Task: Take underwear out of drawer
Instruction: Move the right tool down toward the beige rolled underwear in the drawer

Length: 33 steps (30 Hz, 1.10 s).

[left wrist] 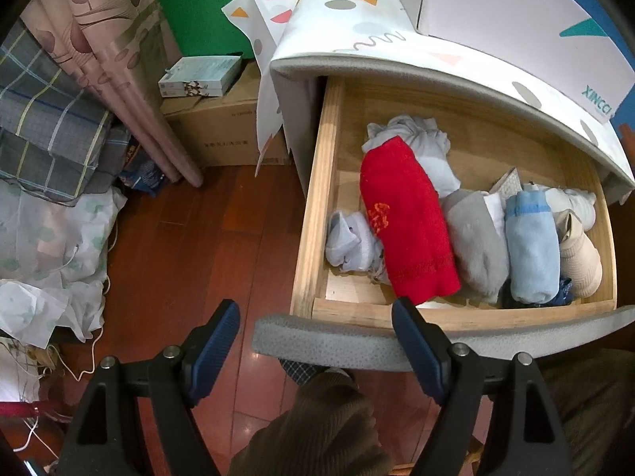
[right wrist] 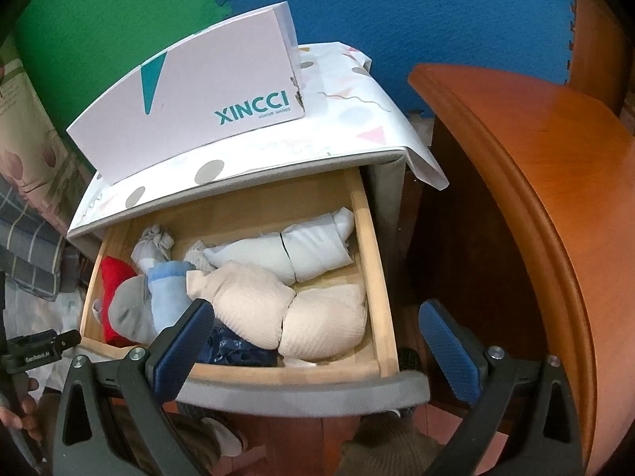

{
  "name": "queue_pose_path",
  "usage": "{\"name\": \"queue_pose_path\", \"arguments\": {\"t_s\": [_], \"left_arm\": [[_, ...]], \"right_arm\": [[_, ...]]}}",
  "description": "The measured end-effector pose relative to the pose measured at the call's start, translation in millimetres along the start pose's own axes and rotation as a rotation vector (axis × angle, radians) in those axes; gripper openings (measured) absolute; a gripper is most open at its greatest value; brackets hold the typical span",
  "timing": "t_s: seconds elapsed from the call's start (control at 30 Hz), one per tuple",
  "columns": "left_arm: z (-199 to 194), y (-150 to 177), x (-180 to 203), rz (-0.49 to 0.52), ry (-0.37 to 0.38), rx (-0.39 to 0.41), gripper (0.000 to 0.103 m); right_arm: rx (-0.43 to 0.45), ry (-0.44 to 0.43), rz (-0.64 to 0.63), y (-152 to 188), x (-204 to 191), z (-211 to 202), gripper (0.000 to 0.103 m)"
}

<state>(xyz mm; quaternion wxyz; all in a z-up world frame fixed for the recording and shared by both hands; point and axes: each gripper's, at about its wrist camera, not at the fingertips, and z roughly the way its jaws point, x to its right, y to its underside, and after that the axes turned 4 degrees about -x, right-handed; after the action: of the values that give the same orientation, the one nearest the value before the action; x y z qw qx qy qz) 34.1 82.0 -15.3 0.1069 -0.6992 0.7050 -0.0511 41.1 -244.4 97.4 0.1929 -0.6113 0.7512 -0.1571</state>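
Note:
A wooden drawer (left wrist: 317,206) (right wrist: 375,269) stands pulled out of a small cabinet, its grey padded front (left wrist: 357,341) (right wrist: 301,390) nearest me. Rolled garments fill it: a red roll (left wrist: 405,218) (right wrist: 113,277), a grey roll (left wrist: 476,238), a light blue roll (left wrist: 532,246) (right wrist: 168,293), beige pieces (left wrist: 579,254) (right wrist: 285,317), white rolls (right wrist: 285,250) and dark blue fabric (right wrist: 234,351). My left gripper (left wrist: 317,343) hangs open above the drawer front's left end. My right gripper (right wrist: 317,349) is open over the drawer's front right corner, holding nothing.
A white XINCCI box (right wrist: 186,107) sits on the patterned cabinet top (left wrist: 357,27). An orange-brown wooden cabinet (right wrist: 535,206) stands close on the right. Left of the drawer are a cardboard box (left wrist: 222,127), folded bedding (left wrist: 47,119), bags and cables on the wood floor (left wrist: 190,246).

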Motion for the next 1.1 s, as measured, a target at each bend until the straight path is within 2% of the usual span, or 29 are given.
{"name": "queue_pose_path", "arguments": {"t_s": [0.2, 0.6, 0.8, 1.1], "left_arm": [[0, 8, -3, -0.012, 0.019, -0.013, 0.082], [-5, 13, 5, 0.002, -0.022, -0.004, 0.082], [-4, 14, -2, -0.03, 0.016, 0.003, 0.082], [-13, 21, -1, -0.03, 0.027, 0.068, 0.081]], "right_arm": [[-0.018, 0.011, -0.045, 0, -10, 5, 0.102], [-0.059, -0.001, -0.088, -2, -17, 14, 0.102], [-0.102, -0.023, -0.138, -1, -25, 20, 0.102], [-0.154, -0.01, -0.214, 3, -38, 29, 0.102]]}}
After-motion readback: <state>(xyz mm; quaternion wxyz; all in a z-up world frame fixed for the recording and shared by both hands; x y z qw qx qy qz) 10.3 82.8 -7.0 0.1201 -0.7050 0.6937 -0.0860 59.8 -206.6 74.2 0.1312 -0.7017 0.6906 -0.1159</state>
